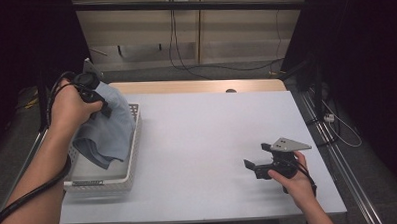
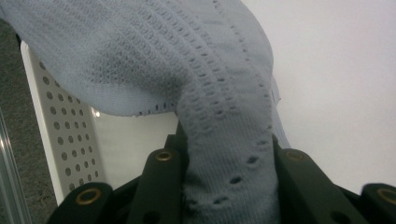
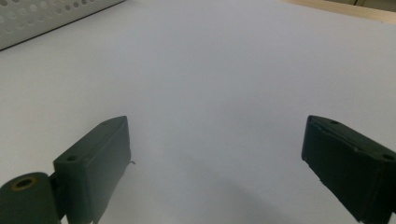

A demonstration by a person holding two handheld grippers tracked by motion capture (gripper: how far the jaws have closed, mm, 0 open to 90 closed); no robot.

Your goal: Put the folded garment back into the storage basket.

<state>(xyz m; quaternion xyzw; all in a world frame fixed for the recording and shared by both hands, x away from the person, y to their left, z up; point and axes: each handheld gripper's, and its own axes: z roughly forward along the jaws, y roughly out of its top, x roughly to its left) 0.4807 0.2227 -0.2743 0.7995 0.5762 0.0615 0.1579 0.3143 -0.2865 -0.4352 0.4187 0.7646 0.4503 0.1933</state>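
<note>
pale blue knitted cloth with rows of small eyelet holes [image 1: 107,127]: gathered at its upper end between the jaws of the left gripper [image 1: 102,106], which are closed onto the bunched fabric. the rest hangs below the grip in loose folds, long axis running top to bottom, lower end drooping into the white perforated plastic basket [image 1: 133,159] at the left edge of the table. in the left gripper view the cloth [image 2: 219,116] rises as a thick fold from between the two black jaws and spreads wide above them, the basket wall [image 2: 65,135] at its left.

left hand [image 1: 71,109]: raised over the basket, forearm reaching up from the lower left, gripper pointing right and down.

right gripper [image 1: 254,166]: low over the light grey table top [image 1: 197,137], well apart from the cloth, held level and pointing left; jaws wide apart, holding nothing.
</note>
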